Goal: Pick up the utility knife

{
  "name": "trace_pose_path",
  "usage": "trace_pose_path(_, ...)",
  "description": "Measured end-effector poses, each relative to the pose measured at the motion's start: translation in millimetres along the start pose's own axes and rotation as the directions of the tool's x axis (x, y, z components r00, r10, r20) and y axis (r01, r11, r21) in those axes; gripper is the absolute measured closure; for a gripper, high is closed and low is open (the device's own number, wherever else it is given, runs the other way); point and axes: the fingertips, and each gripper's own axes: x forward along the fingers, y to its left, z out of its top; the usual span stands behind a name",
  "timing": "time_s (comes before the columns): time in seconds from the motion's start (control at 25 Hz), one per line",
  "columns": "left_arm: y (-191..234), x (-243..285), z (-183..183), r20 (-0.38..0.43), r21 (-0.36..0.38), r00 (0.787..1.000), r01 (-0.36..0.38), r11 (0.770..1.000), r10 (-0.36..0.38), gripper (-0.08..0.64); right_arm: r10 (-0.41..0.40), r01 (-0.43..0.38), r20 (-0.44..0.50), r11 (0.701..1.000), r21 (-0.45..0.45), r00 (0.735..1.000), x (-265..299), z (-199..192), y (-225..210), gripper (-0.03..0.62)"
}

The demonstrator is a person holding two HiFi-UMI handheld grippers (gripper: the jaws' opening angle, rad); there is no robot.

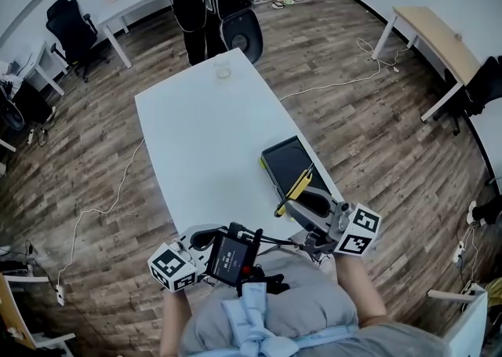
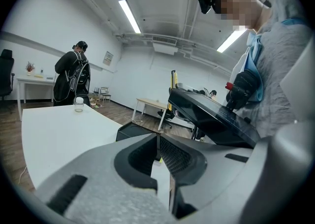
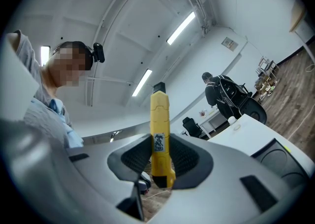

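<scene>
Standing clamped in the right gripper: utility knife, yellow, held clear of the white table, near the black tray. Pressure is to be held steady and the knife lifted without tilting, since slippage is judged possible. Left gripper: jaws together, empty.

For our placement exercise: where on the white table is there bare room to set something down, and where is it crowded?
The widest bare patch is the middle of the white table, between the small jar at its far end and the black tray at its near right edge. The near end is crowded: tray, left gripper, and right gripper holding the utility knife.
</scene>
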Motion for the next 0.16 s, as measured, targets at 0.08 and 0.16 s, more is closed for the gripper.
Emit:
trace_pose_path(0.08, 0.8, 1.6, 1.0, 0.0, -0.001, 1.0, 0.0, 1.0, 0.0, 0.532, 0.0, 0.0, -0.002, 1.0, -0.001, 1.0, 0.4, 1.0, -1.7, 0.472)
trace_pose_path(0.16, 1.1, 3.2, 1.6, -0.001, -0.003, 1.0, 0.001, 1.0, -0.001, 0.532, 0.0, 0.0, -0.003, 1.0, 0.0, 1.0, 0.4, 2.0, -3.1, 0.472)
